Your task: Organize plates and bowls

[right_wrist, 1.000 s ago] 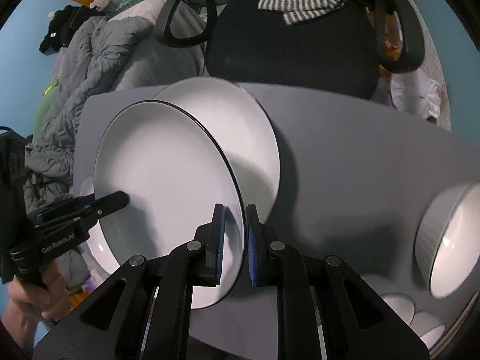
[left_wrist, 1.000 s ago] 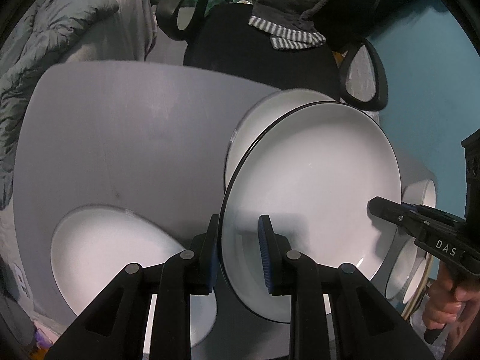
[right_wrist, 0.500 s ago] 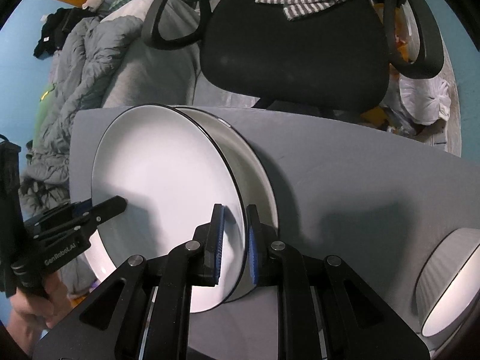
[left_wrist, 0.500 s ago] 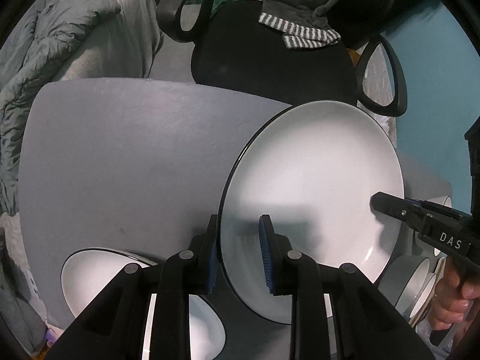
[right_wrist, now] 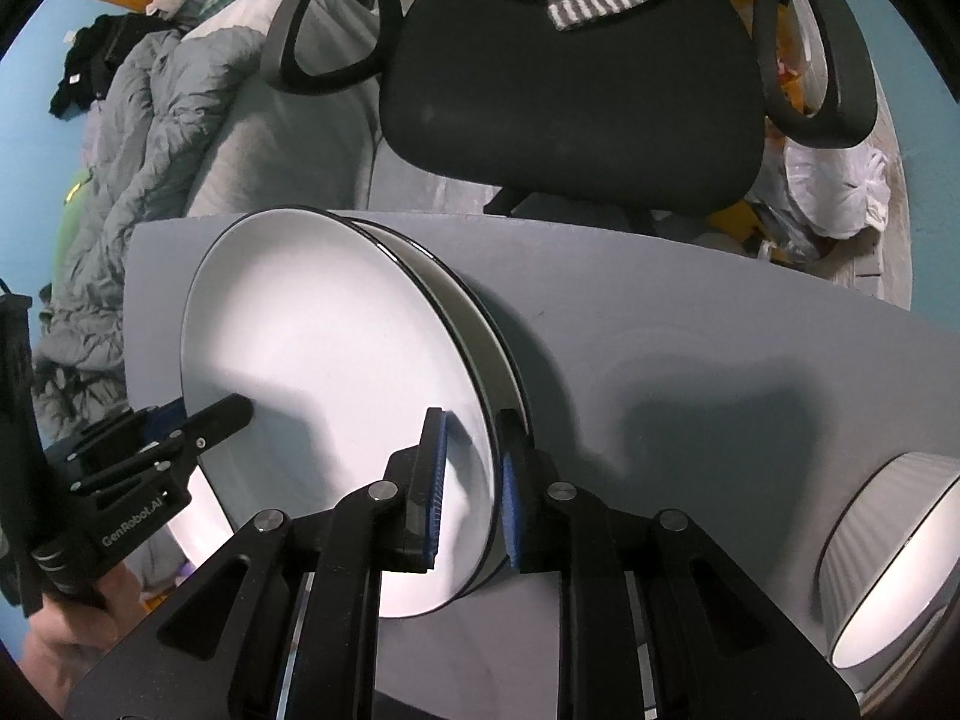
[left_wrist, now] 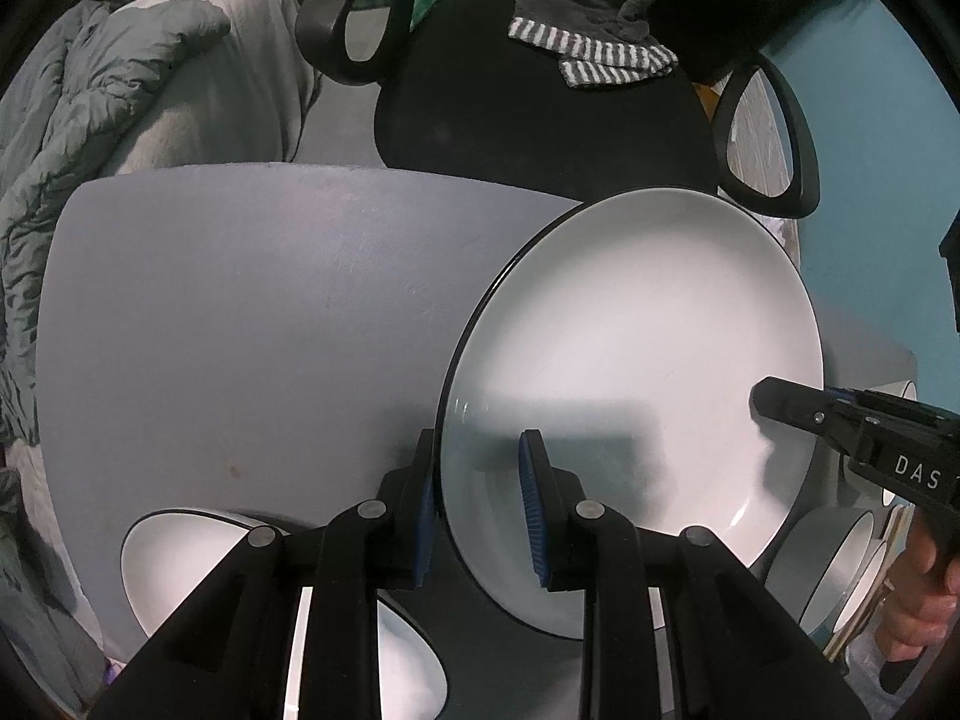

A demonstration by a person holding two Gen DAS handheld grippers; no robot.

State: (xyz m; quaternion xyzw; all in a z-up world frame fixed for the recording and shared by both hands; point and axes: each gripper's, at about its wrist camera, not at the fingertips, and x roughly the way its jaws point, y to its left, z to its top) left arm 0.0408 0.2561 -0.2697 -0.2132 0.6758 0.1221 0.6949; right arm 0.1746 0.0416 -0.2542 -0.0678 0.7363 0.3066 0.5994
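Note:
A white plate with a black rim point(left_wrist: 630, 330) lies tilted on top of a second, similar plate point(right_wrist: 489, 324) near the far left of the grey table point(right_wrist: 690, 324). My left gripper point(left_wrist: 477, 468) is shut on the top plate's near rim. In the right wrist view, my right gripper point(right_wrist: 471, 456) straddles the opposite rim of that plate point(right_wrist: 312, 324). Its jaws are opening, and the pads stand slightly off the rim. Each gripper shows in the other's view: the right one point(left_wrist: 780, 402) and the left one point(right_wrist: 228, 411).
Another white plate point(left_wrist: 180, 564) lies at the table's near left, under my left gripper. Grey ribbed bowls point(left_wrist: 840, 564) stand to the right, one of them large point(right_wrist: 888, 546). A black office chair point(right_wrist: 570, 90) stands behind the table, and bedding point(right_wrist: 150, 150) lies to its left.
The held plate has come down and slid over the lower plate, which now shows only as a thin edge. The right jaws have spread slightly.

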